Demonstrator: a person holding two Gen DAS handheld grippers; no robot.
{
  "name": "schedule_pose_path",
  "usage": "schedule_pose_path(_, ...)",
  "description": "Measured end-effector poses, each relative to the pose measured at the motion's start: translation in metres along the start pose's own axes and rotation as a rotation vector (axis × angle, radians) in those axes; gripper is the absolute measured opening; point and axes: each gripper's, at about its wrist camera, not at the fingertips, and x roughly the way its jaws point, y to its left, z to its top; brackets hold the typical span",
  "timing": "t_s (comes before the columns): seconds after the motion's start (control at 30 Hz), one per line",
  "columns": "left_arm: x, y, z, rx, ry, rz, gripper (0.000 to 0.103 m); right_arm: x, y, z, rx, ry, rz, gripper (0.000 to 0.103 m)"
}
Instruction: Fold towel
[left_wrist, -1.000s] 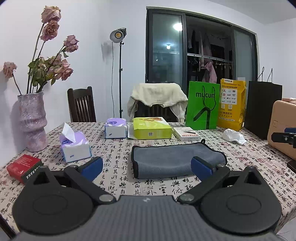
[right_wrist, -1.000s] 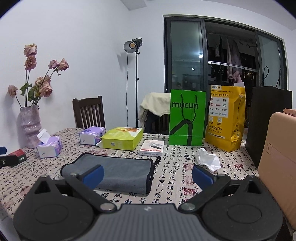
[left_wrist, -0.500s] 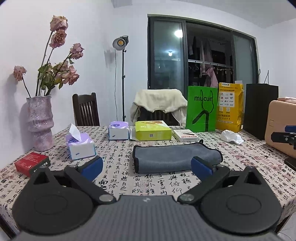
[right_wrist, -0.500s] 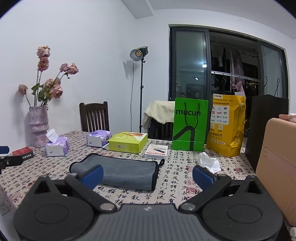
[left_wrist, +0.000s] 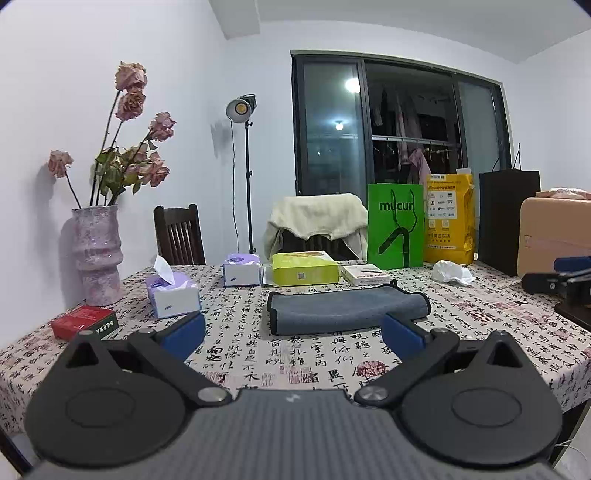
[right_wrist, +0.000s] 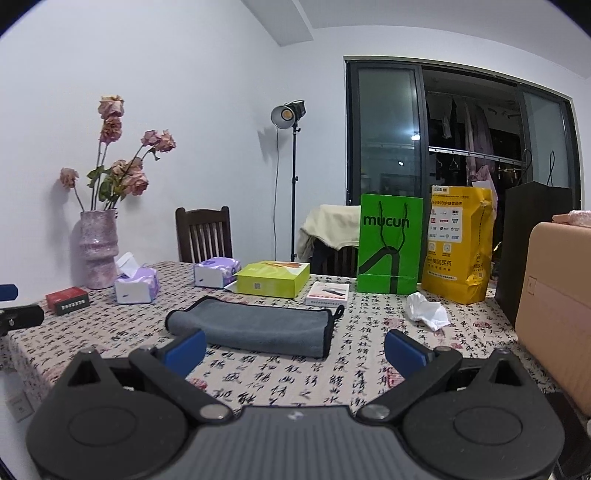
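A grey towel (left_wrist: 345, 309) with black trim lies folded into a flat long strip on the patterned tablecloth (left_wrist: 295, 365); it also shows in the right wrist view (right_wrist: 258, 326). My left gripper (left_wrist: 293, 338) is open and empty, held back from the towel's near edge. My right gripper (right_wrist: 294, 350) is open and empty, near the table's front, short of the towel. Neither touches the towel. The right gripper's side shows at the right edge of the left wrist view (left_wrist: 561, 282).
Behind the towel stand a yellow-green box (left_wrist: 304, 267), two tissue boxes (left_wrist: 171, 293), a small white box (left_wrist: 364, 275), a green bag (left_wrist: 395, 225), a yellow bag (left_wrist: 448, 219) and crumpled tissue (left_wrist: 452, 272). A vase (left_wrist: 96, 254) and red box (left_wrist: 84, 322) stand left; a tan case (right_wrist: 554, 306) right.
Both grippers have drawn back from the towel and tilted up; the towel looks smaller and farther. The towel has not moved. Both stay open.
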Motion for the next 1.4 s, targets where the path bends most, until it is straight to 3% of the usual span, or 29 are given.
schedule_pose_path(0.7, -0.048, 0.0, -0.036, -0.021, -0.039, -0.049, 0.103, -0.057, 0.041, -0.057, -0.015, -0.021, -0.011, 0.103)
schedule_pose_path(1.4, -0.092, 0.011, -0.068, -0.067, -0.074, -0.013, 0.103, -0.1, 0.079, -0.08, -0.011, -0.067, 0.025, 0.103)
